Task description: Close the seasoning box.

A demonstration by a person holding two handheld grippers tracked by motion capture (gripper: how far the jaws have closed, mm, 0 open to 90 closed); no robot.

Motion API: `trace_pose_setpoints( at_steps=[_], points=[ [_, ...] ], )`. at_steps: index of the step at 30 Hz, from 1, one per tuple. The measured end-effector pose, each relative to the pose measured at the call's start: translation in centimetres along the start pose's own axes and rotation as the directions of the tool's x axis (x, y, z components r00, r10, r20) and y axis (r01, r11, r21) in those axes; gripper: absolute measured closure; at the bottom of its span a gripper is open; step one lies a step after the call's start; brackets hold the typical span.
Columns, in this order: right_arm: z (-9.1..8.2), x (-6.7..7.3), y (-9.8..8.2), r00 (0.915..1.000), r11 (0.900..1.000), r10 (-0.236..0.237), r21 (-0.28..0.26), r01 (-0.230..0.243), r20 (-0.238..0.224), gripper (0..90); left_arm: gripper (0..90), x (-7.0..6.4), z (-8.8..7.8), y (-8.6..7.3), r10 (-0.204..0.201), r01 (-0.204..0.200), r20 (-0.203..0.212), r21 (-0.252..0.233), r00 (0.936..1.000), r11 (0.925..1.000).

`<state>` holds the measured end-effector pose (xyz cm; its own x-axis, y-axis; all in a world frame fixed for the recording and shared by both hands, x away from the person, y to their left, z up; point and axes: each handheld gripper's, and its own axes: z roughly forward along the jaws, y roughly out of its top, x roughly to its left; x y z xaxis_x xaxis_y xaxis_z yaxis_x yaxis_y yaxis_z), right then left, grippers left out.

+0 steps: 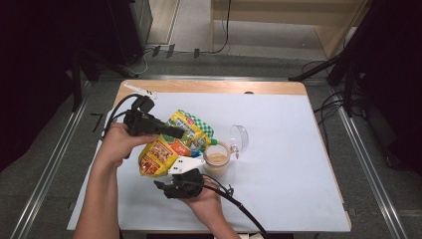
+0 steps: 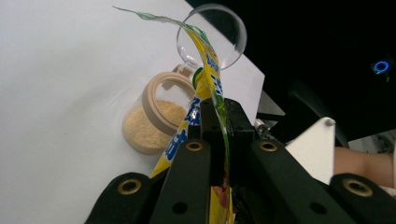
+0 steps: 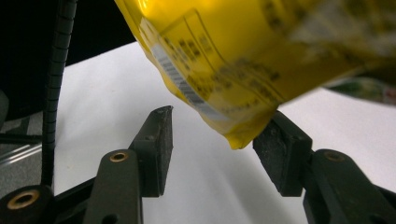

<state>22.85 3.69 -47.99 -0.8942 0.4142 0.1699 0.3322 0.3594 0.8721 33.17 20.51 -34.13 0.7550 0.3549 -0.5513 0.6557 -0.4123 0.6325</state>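
Left gripper (image 2: 219,140): jaws pressed together on the thin edge of one yellow printed plastic pouch (image 2: 205,88), clamped between the two black jaws. Pouch held tilted above the table, green-checked top end (image 1: 196,123) pointing down toward one small clear jar with a beige rim (image 1: 217,159), just beyond the jaw tips. Jar partly filled with tan granules (image 2: 149,123); one round clear hinged lid (image 2: 219,35) flipped open and standing up on the jar's far side.

Right gripper (image 3: 212,144): jaws apart, two dark pads (image 3: 161,140) facing each other across a gap. Lower yellow corner of the pouch (image 3: 238,135) hanging into that gap, just beside the right-hand pad; contact not clear. From above, right gripper (image 1: 166,185) under the pouch's bottom end, beside the jar.

Underneath, one white sheet (image 1: 278,129) over a wooden table (image 1: 209,86). One small white object (image 1: 142,90) near the far left corner, well apart from both grippers.
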Motion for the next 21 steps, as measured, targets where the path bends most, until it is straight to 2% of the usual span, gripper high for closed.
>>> trace_pose_setpoints(
  at_steps=[3, 9, 11, 16, 21],
  points=[
    [-0.2, -0.1, -0.1, 1.0, 1.0, -0.005, -0.009, 0.005, 0.004, 49.5, 89.6, -0.2, -0.7, -0.1, 0.023, -0.024, -0.008, -0.027, 0.9997, 0.9993],
    [-0.6, -0.8, -0.3, 0.9998, 1.0, 0.014, -0.027, -0.013, 0.014, 49.4, 89.6, -0.2, -1.5, -0.2, 0.028, -0.03, -0.016, -0.077, 0.9995, 0.9966],
    [-0.9, -0.9, -0.2, 0.9995, 0.999, 0.028, -0.031, -0.028, 0.014, 49.5, 89.6, -0.2, -1.8, -0.2, 0.025, -0.027, -0.021, -0.097, 0.9995, 0.9949],
    [-1.4, -1.0, -0.1, 0.9997, 0.999, 0.019, -0.05, -0.019, 0.016, 50.0, 89.5, 0.2, -2.6, -0.4, -0.003, -0.004, -0.048, -0.146, 0.9988, 0.9893],
    [-2.0, -1.0, 0.0, 0.9996, 0.999, 0.026, -0.032, -0.026, 0.01, 51.5, 89.6, 0.9, -2.9, -0.5, -0.02, 0.009, -0.066, -0.167, 0.9976, 0.986]
  ],
)
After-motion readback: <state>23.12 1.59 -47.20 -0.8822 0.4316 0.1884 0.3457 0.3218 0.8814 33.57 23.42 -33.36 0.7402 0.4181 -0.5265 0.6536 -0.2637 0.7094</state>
